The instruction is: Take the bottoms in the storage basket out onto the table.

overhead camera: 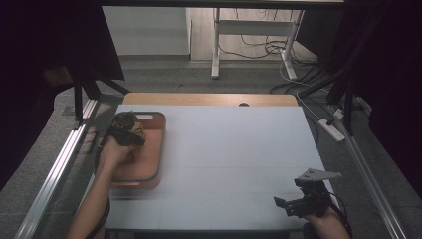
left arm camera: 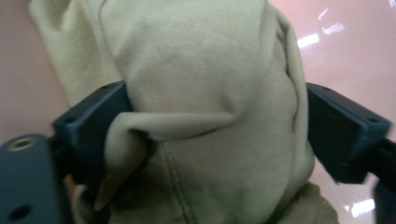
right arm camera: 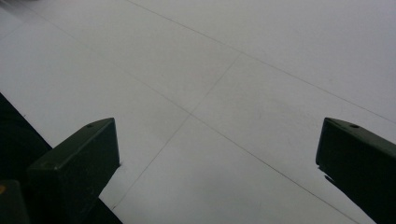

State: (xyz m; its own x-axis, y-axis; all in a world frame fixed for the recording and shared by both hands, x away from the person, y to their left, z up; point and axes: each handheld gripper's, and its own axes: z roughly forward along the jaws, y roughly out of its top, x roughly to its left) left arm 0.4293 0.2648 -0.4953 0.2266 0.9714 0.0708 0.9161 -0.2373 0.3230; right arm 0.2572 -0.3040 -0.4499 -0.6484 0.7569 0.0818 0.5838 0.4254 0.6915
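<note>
A pale beige cloth [left arm camera: 205, 93] is bunched between the jaws of my left gripper [left arm camera: 215, 135], which is shut on it. In the high view my left gripper [overhead camera: 125, 128] sits over the far left part of a salmon-pink tray [overhead camera: 158, 149], with a bit of the cloth [overhead camera: 137, 130] showing beside it. The pink tray floor [left arm camera: 355, 51] lies behind the cloth. My right gripper [overhead camera: 283, 205] rests near the table's front right corner, jaws wide apart, with bare white table [right arm camera: 224, 93] between them.
The white table top [overhead camera: 234, 159] stretches between the tray and my right hand. A metal rail [overhead camera: 54, 169] runs along the left side. Beyond the table stand desk legs [overhead camera: 216, 45] and a power strip [overhead camera: 332, 128] with cables on the floor.
</note>
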